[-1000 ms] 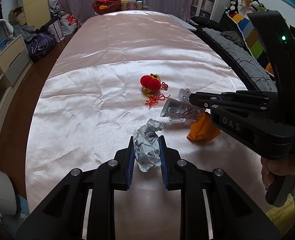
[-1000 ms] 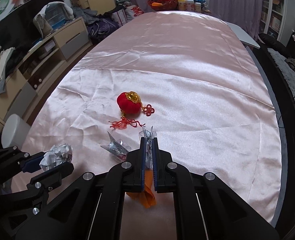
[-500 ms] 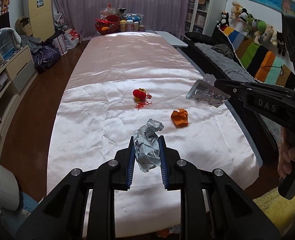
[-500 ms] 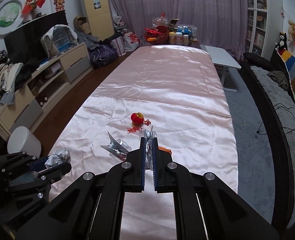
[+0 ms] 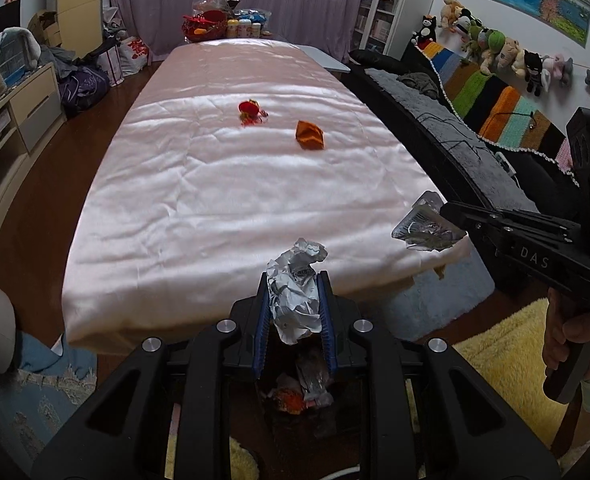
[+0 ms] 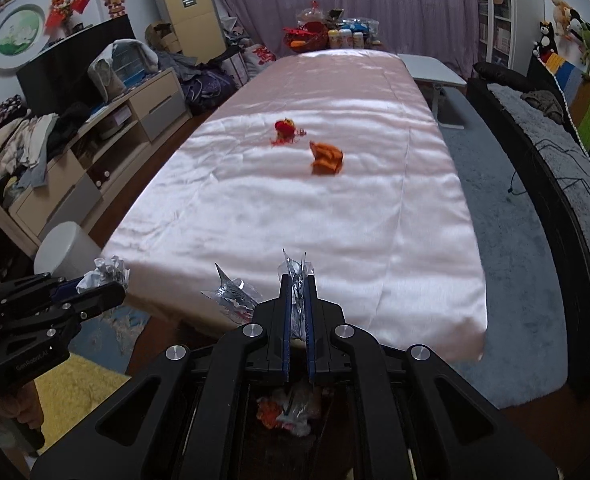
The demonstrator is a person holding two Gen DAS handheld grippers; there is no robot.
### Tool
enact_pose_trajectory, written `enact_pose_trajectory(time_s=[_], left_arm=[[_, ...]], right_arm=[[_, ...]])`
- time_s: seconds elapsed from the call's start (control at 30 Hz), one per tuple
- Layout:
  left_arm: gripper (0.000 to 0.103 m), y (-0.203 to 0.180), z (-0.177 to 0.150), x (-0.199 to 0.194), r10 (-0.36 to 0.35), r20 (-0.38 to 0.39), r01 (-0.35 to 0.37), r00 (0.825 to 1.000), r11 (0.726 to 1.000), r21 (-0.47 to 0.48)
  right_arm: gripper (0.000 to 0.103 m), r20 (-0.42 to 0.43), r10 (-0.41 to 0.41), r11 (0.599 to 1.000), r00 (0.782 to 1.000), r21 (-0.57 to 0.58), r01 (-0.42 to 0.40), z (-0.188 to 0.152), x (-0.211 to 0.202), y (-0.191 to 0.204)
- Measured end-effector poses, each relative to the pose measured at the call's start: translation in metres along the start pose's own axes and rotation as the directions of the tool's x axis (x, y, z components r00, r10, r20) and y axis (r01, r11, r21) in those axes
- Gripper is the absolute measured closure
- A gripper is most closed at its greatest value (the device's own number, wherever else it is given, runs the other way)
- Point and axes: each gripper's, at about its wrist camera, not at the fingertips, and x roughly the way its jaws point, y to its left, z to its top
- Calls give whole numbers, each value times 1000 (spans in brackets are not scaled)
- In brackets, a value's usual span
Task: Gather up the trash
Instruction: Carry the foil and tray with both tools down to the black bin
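Note:
A crumpled silver-white paper ball [image 5: 295, 304] is clamped between the blue pads of my left gripper [image 5: 294, 280]. My right gripper [image 6: 297, 280] is shut on a clear, silvery plastic wrapper [image 6: 231, 294] that sticks out above and to the left of its fingers. In the left wrist view the right gripper [image 5: 446, 211] hangs to the right with the wrapper [image 5: 425, 230] at its tip. Both grippers hover just off the near end of the pink-clothed table [image 6: 295, 208]. Below them sits a dark bin holding trash [image 5: 303, 392]. An orange crumpled piece [image 5: 309, 135] lies on the cloth.
A red lantern ornament [image 5: 249, 108] lies near the orange piece. Bottles and a red basket [image 6: 327, 38] stand at the table's far end. A white cylinder [image 6: 67, 248] stands at the left, a dark sofa [image 5: 435, 120] at the right, a yellow rug [image 5: 507, 344] below.
Both grippers have drawn back from the middle of the table to beyond its near edge, each keeping its load. The orange piece stayed on the cloth, and the trash bin has come into view.

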Motion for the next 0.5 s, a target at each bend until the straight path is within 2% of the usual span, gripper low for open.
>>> enact_pose_trajectory(time_s=[0.27, 0.5], left_arm=[[82, -2, -66, 37, -36, -139, 30, 990, 999, -43], [82, -5, -98, 71, -90, -230, 75, 969, 994, -74]], right_arm=[[96, -129, 33, 998, 991, 65, -25, -73, 27, -7], [96, -195, 31, 997, 980, 81, -16, -104, 55, -4]])
